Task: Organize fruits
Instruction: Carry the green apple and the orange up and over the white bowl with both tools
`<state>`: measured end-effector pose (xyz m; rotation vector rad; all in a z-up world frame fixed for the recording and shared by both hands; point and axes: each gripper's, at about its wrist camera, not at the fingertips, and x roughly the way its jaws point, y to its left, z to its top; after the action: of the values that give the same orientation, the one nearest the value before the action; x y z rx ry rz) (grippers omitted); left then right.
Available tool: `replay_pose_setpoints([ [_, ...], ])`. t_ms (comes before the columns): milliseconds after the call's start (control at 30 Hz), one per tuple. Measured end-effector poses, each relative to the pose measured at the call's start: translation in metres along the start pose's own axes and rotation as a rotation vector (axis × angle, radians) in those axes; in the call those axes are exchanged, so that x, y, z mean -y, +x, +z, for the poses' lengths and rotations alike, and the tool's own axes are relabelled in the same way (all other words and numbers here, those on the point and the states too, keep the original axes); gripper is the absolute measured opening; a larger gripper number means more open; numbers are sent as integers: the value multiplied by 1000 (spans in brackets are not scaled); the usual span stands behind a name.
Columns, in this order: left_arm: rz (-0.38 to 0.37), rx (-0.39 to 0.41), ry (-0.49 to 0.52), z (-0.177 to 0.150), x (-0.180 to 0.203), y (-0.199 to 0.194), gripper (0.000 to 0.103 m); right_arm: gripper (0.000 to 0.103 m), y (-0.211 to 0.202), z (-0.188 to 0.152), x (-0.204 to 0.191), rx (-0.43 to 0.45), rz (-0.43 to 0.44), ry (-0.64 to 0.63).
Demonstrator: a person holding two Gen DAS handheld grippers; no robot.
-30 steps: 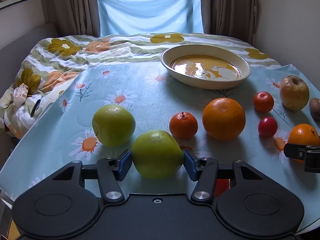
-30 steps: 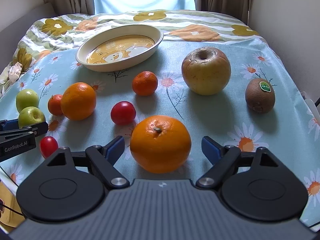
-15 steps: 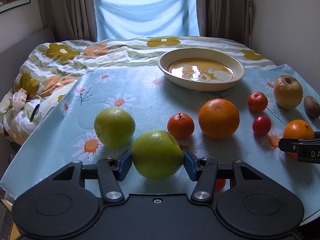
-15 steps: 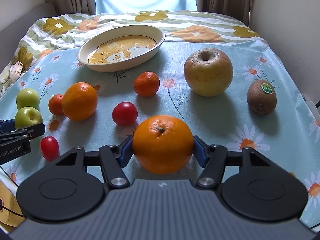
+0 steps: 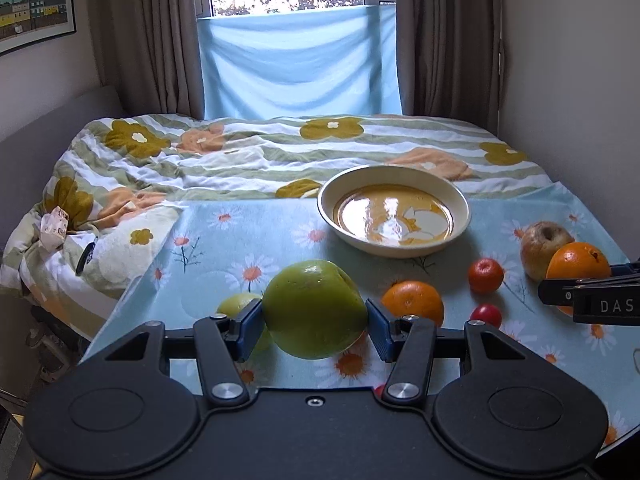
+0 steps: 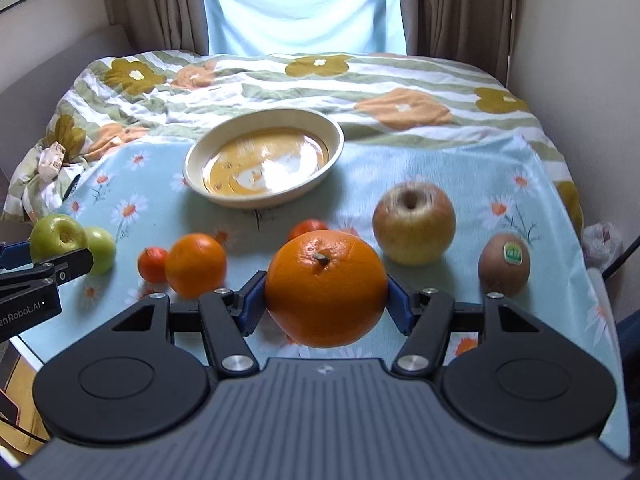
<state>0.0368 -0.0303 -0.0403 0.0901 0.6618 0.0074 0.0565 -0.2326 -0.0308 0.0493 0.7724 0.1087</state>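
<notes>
The right gripper (image 6: pixel 326 300) is squeezing a big orange (image 6: pixel 326 288) between its blue pads (image 6: pixel 252 308), and the orange is hanging above the cloth (image 6: pixel 500 184). A bowl (image 6: pixel 264 160) is sitting near the far edge of the cloth. A yellow apple (image 6: pixel 414 224) and a kiwi (image 6: pixel 504 264) are lying toward the right edge. A small orange (image 6: pixel 195 264) is lying toward the left edge. At the left edge, the left gripper (image 6: pixel 40 272) is holding a green apple (image 6: pixel 58 236).

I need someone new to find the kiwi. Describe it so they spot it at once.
Start at the cream bowl on the daisy tablecloth. Come toward the camera and rightward, past the big yellowish apple, almost to the cloth's right edge. The kiwi sits there: the only fuzzy brown fruit, with a green sticker on top.
</notes>
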Motion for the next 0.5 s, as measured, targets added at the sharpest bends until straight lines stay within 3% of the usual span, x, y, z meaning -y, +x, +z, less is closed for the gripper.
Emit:
replay_pose_setpoints([
  [133,23,34,-2,27,-5,-13,59,76,-12,26,-5,21,30,-13],
  [500,-43,67,13,93,-26,7,59,76,-1,94,-27,46,50,-24],
])
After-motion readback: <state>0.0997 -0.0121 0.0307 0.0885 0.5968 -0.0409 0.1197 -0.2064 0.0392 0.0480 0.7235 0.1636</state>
